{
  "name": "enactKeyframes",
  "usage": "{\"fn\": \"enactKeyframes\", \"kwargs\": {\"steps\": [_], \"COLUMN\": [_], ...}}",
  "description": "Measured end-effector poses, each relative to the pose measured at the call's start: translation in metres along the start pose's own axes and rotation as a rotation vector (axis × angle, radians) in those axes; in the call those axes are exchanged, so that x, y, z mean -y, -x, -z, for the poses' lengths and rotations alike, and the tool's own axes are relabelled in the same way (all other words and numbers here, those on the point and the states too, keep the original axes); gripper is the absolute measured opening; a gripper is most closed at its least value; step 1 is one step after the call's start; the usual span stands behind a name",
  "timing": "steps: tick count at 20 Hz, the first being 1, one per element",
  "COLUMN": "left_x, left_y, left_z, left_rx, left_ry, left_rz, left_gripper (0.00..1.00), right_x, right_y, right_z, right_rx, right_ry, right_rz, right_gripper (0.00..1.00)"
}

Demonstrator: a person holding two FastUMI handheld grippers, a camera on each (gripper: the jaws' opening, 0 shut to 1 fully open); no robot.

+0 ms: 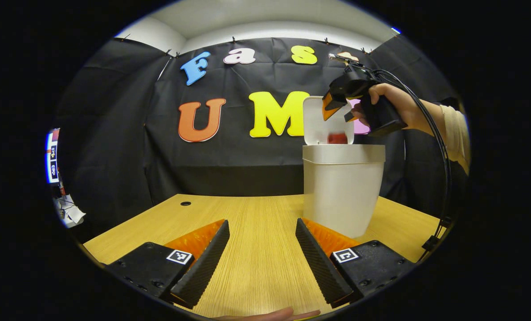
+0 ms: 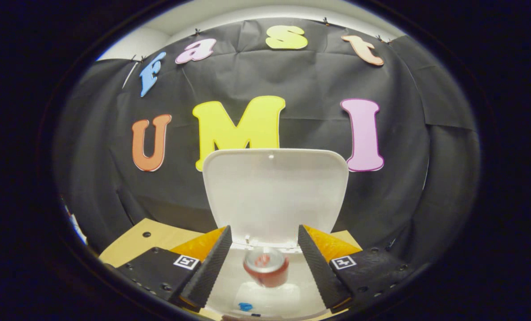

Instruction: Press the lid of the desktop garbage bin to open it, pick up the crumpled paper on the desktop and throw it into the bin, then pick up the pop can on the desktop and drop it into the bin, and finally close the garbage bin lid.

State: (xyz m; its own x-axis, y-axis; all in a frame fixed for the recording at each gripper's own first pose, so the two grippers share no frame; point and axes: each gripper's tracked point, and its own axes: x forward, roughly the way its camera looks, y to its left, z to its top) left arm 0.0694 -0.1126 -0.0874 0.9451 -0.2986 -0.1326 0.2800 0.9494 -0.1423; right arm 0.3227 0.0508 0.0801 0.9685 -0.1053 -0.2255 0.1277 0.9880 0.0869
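The desk [image 1: 256, 223] is a plain wooden top, and the bin [image 1: 342, 191] stands on it at about two o'clock in the left gripper view, a pale plastic tub that looks light and stiff, so a hard push could slide or tip it. Its lid [image 2: 274, 196] stands upright on the hinge at the far edge; it is thin, smooth plastic, and I judge it best closed by pressing gently on its top edge toward the opening rather than pinching it. The right gripper [image 1: 336, 109], held by a hand [image 1: 392, 104], hangs over the bin's mouth at one o'clock in that view. In the right gripper view its fingers [image 2: 212, 263] are spread wide with nothing between them, and the can [image 2: 266, 266] shows blurred just below at six o'clock, inside the bin's mouth and free of both fingers. The can looks thin-walled, light, slick and easily dented. A small blue thing [image 2: 245, 306] lies on the bin's floor. The left gripper [image 1: 261, 263] hovers low over the desk, its fingers also wide apart and empty. The crumpled paper cannot be made out.
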Motion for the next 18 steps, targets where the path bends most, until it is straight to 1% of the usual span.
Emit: {"fn": "enactKeyframes", "kwargs": {"steps": [3, 5, 7, 10, 12, 15, 18], "left_x": [-0.002, 0.002, 0.007, 0.009, 0.011, 0.012, 0.012], "left_y": [0.0, -0.001, 0.0, 0.003, 0.005, 0.012, 0.018], "left_z": [0.002, 0.004, 0.008, 0.007, 0.007, 0.006, -0.001], "left_rx": [0.0, -0.008, -0.026, -0.023, -0.021, -0.015, 0.01], "left_ry": [0.023, 0.039, 0.052, 0.025, 0.008, 0.001, -0.012], "left_rz": [0.003, 0.016, 0.034, 0.038, 0.042, 0.047, 0.058], "left_gripper": [0.99, 0.98, 0.99, 0.99, 0.99, 0.99, 0.99], "right_x": [0.001, -0.005, -0.008, -0.009, -0.004, -0.006, 0.004], "right_y": [0.011, 0.02, 0.022, 0.027, 0.03, 0.03, 0.012], "right_z": [-0.018, -0.033, -0.039, -0.061, -0.086, -0.117, -0.122], "right_rx": [0.052, 0.103, 0.113, 0.148, 0.209, 0.292, 0.301], "right_ry": [0.004, -0.003, 0.01, 0.021, 0.009, 0.006, -0.01], "right_rz": [-0.001, -0.019, -0.017, -0.013, 0.005, -0.005, 0.034], "right_gripper": [0.93, 0.93, 0.93, 0.93, 0.93, 0.93, 0.93]}}
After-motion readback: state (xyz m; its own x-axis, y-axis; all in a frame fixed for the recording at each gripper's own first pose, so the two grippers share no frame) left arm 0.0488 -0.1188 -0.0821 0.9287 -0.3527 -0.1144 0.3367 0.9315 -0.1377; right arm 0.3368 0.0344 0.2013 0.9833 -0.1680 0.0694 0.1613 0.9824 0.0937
